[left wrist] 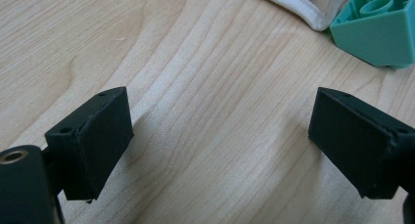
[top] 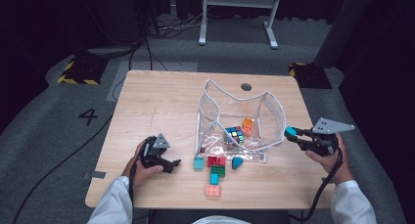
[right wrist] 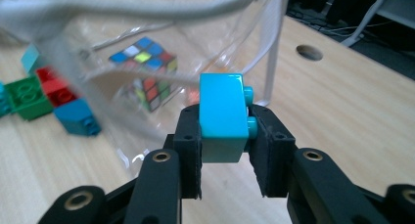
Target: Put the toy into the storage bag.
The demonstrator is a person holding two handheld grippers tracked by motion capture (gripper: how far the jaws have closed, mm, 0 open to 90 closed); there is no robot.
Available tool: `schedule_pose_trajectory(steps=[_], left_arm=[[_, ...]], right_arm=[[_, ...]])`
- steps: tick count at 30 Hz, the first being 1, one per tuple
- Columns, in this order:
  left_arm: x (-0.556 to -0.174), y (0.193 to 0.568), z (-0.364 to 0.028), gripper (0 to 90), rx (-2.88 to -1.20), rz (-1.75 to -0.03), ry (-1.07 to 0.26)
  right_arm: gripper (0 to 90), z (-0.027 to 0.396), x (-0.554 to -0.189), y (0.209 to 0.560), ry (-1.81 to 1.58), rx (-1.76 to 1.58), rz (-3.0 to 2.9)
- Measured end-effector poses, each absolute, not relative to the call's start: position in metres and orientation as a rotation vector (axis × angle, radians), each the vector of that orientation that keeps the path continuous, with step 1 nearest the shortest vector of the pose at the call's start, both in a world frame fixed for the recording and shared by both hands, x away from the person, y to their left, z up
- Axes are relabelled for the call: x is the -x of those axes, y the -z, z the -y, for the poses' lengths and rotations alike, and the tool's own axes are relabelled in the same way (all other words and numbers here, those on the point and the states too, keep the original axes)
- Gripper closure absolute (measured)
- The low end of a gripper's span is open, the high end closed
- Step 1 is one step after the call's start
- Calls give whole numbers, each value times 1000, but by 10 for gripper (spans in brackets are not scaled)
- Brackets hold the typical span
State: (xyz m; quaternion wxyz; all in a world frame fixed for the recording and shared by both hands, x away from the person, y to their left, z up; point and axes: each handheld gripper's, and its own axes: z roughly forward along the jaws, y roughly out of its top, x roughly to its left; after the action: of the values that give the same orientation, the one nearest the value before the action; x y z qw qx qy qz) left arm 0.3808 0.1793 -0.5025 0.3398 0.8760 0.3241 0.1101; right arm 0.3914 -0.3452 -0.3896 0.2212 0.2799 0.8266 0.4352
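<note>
My right gripper [right wrist: 224, 150] clamps the turquoise brick [right wrist: 222, 116] just outside the clear bag's [top: 274, 111] rim; my left gripper [left wrist: 220, 141] rests open on the table [left wrist: 195, 62]; the floppy rim could snag the brick and tip the bag.

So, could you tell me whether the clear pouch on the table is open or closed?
Open: the clear pouch stands with its white-edged mouth spread wide, and a puzzle cube and an orange brick lie inside.
</note>
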Motion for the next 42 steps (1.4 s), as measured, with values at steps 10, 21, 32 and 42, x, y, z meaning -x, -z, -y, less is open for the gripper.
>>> schedule_pose_trajectory(steps=[10,21,32,42], left_arm=[[-381,503,-179,93,-2280,-843,-287],[-381,502,-179,93,-2280,-844,-287],[-381,503,-179,93,-2280,-843,-287],[-381,502,-179,93,-2281,-844,-286]], right_arm=[[676,343,-413,331,-1224,-742,-2220],[677,327,-434,304,-1221,-741,-2224],[677,287,-443,299,-1267,-615,-2314],[676,241,-447,315,-1158,-428,-2501]])
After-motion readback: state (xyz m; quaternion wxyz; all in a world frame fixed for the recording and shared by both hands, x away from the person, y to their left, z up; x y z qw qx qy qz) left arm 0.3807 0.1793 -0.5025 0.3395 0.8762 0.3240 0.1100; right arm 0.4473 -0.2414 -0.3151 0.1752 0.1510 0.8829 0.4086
